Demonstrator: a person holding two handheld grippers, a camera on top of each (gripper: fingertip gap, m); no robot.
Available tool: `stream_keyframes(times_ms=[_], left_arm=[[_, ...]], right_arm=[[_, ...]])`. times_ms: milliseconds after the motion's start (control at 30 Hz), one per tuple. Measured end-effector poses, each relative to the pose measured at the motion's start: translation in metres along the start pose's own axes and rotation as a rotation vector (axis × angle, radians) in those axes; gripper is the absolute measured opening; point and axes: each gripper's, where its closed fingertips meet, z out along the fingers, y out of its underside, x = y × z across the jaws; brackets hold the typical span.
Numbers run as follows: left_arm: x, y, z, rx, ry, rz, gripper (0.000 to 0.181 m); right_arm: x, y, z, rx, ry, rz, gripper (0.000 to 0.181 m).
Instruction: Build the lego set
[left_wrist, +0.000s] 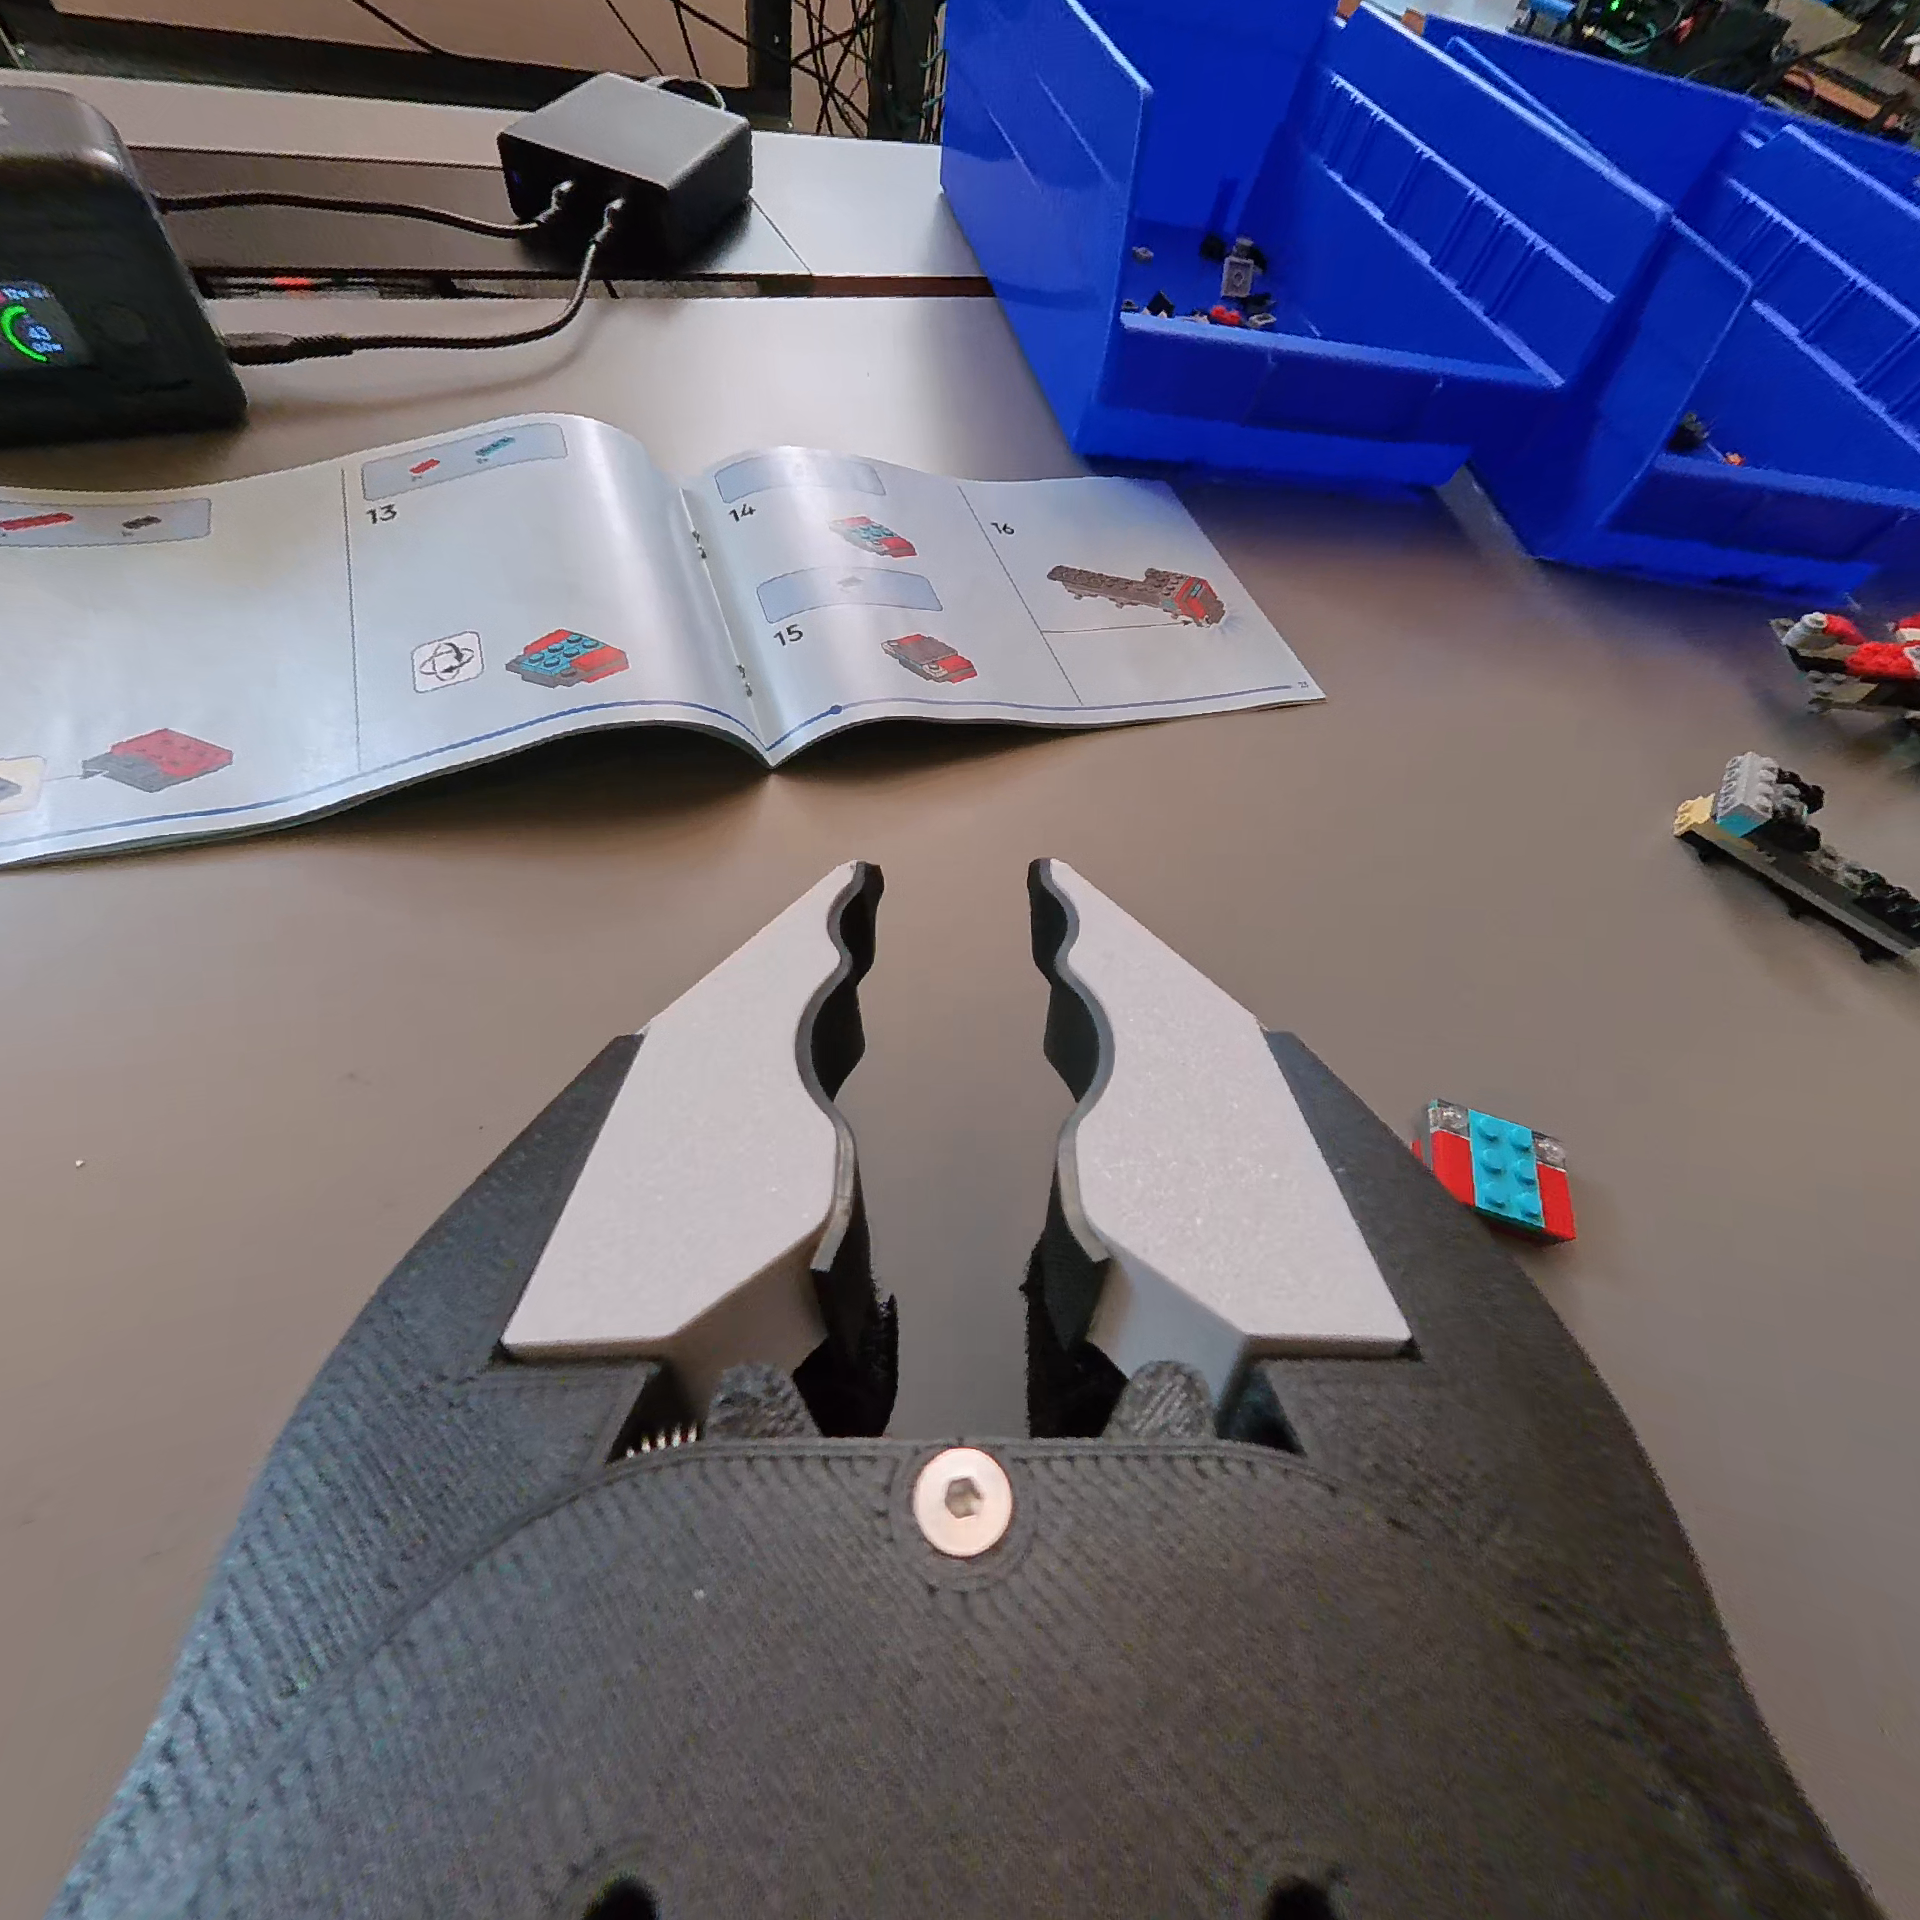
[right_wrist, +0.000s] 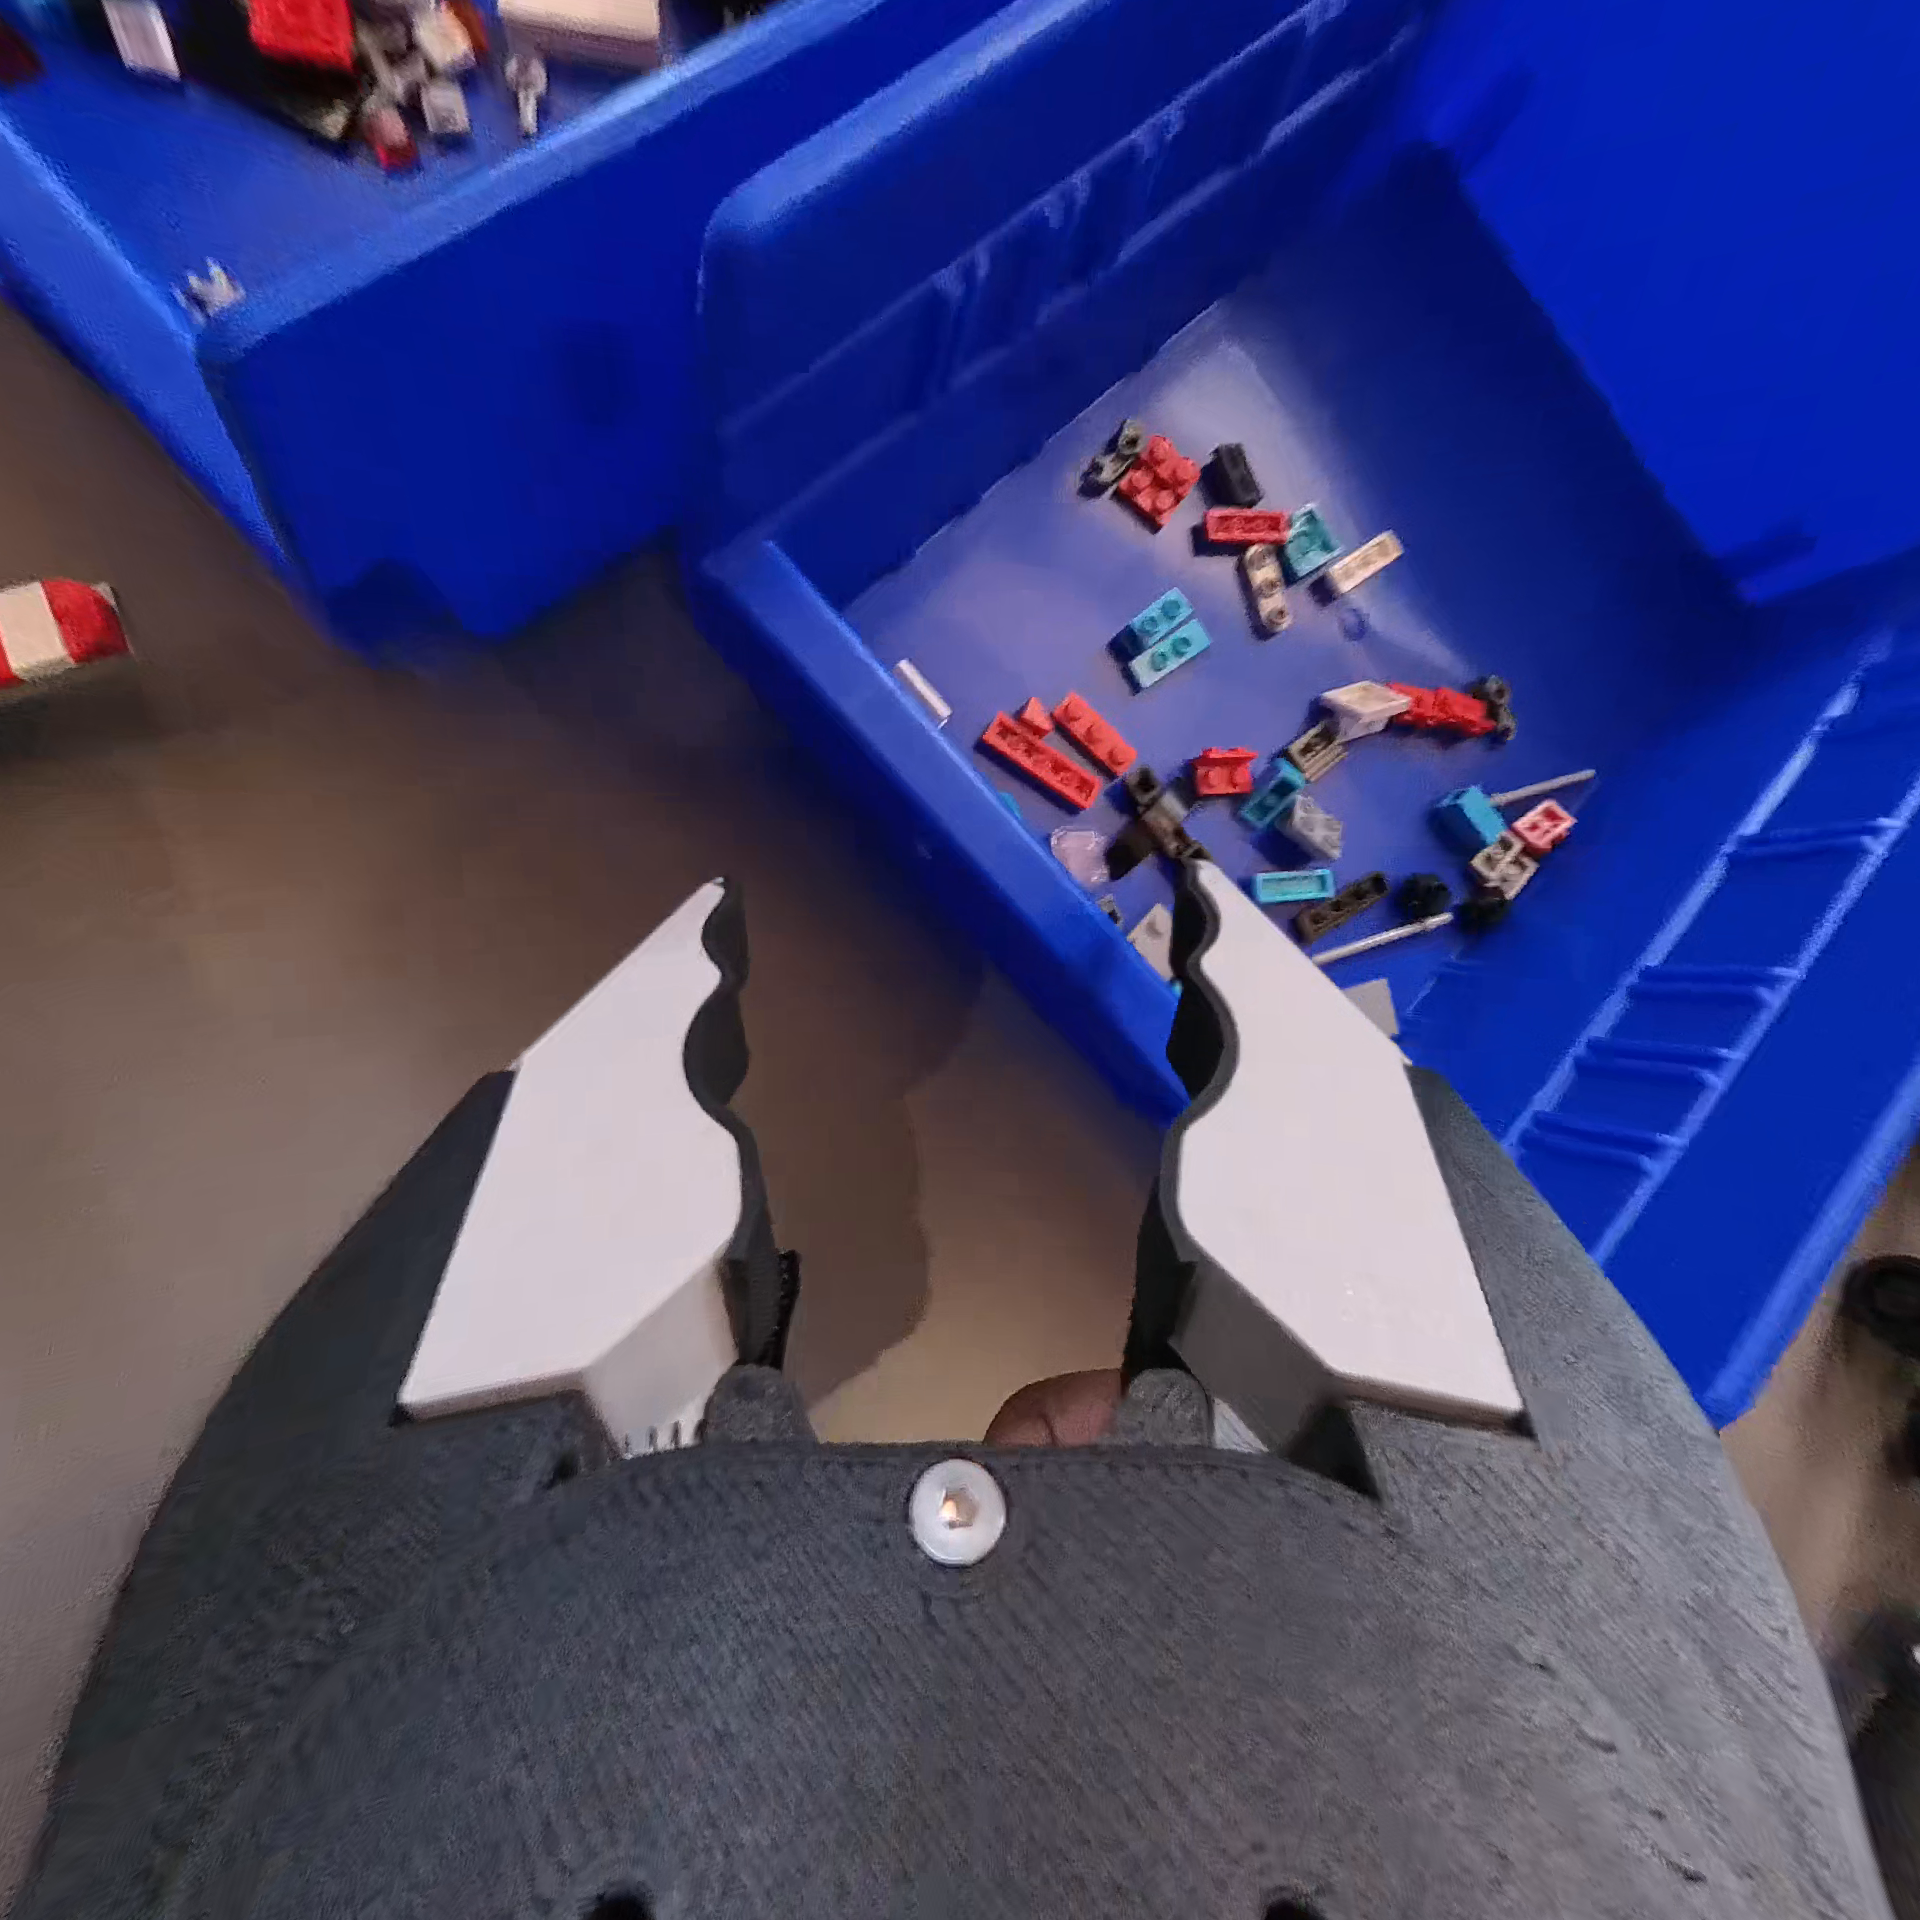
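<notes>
My left gripper (left_wrist: 956, 878) is open and empty, low over the grey table (left_wrist: 1351, 987). A small red and teal lego assembly (left_wrist: 1496, 1169) lies on the table just right of it. A long black lego assembly (left_wrist: 1797, 857) with a grey and teal block lies farther right. An open instruction booklet (left_wrist: 644, 613) lies ahead. My right gripper (right_wrist: 961, 883) is open and empty, above the front wall of a blue bin (right_wrist: 935, 790). Several loose red, teal, grey and black lego pieces (right_wrist: 1288, 707) lie in that bin.
Blue bins (left_wrist: 1455, 312) stand at the back right of the table. A red and black lego build (left_wrist: 1860, 665) lies at the right edge. A black power adapter (left_wrist: 634, 156) with cables and a black device with a screen (left_wrist: 94, 281) sit at the back left. Another blue bin (right_wrist: 364, 135) holds mixed pieces. Some 65 cm of space lies between my two pairs of fingers. About 25 cm separates my left fingertips from the long black lego assembly (left_wrist: 1797, 857).
</notes>
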Motion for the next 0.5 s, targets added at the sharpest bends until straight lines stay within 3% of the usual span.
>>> stream_keyframes(times_ms=[167,500], left_arm=[[-0.001,-0.004,-0.004,0.033,0.001,-0.01,0.031],[0.001,-0.001,-0.002,0.011,0.011,-0.004,0.031]], right_arm=[[-0.013,0.015,0.007,-0.074,0.014,-0.044,0.085],[-0.067,0.033,-0.03,-0.053,-0.043,-0.021,0.079]])
